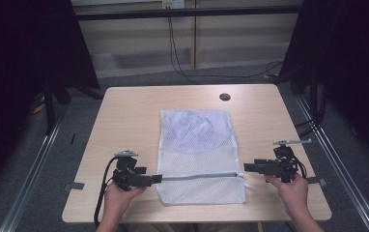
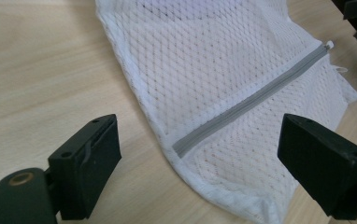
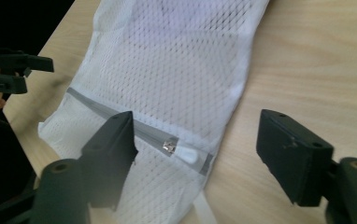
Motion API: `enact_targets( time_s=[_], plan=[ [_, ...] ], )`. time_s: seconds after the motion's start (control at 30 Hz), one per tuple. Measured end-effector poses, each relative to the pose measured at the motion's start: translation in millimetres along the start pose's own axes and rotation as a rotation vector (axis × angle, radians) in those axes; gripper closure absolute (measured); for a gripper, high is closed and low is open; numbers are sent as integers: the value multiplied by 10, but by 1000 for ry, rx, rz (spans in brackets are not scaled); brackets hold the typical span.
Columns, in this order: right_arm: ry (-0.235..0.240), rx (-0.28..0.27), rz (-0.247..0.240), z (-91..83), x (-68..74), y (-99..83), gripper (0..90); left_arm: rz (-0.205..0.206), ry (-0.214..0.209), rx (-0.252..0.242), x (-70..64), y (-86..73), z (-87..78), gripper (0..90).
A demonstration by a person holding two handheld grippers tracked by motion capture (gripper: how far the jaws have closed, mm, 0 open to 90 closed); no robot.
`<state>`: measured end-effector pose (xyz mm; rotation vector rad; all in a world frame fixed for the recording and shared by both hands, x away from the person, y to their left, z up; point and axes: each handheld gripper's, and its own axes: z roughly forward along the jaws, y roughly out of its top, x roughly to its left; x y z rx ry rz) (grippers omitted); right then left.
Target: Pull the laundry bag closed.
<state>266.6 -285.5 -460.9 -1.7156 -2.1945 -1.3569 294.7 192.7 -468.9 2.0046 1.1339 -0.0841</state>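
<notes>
A white mesh laundry bag [image 1: 199,154] lies flat in the middle of the table. A grey zipper [image 1: 197,176] runs across it near the front edge and looks closed. Its slider [image 3: 169,146] and white pull tab sit at the bag's right end. My left gripper [image 1: 154,179] is open at the bag's left edge, its jaws wide on either side of the zipper's left end [image 2: 181,144]. My right gripper [image 1: 246,167] is open at the bag's right edge, with the slider just inside its left jaw. Something pale shows through the mesh [image 1: 192,126] in the far half.
A small black round cap [image 1: 225,96] sits near the table's far edge. Bare wood table [image 1: 124,116] spreads to both sides of the bag. Cables [image 1: 182,72] trail on the floor behind, and metal rails [image 1: 33,169] flank the table.
</notes>
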Motion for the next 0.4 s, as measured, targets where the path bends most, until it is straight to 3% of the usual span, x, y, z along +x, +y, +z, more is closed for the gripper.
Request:
enact_targets(
  time_s=[0.07,0.4],
  plan=[
    [-7,-15,-20,-27,-11,11,244,22,27,-3,6,2,-32,102],
    [-42,-20,-41,-42,-51,17,215,6,61,-17,83,-10,-83,84]
  ],
)
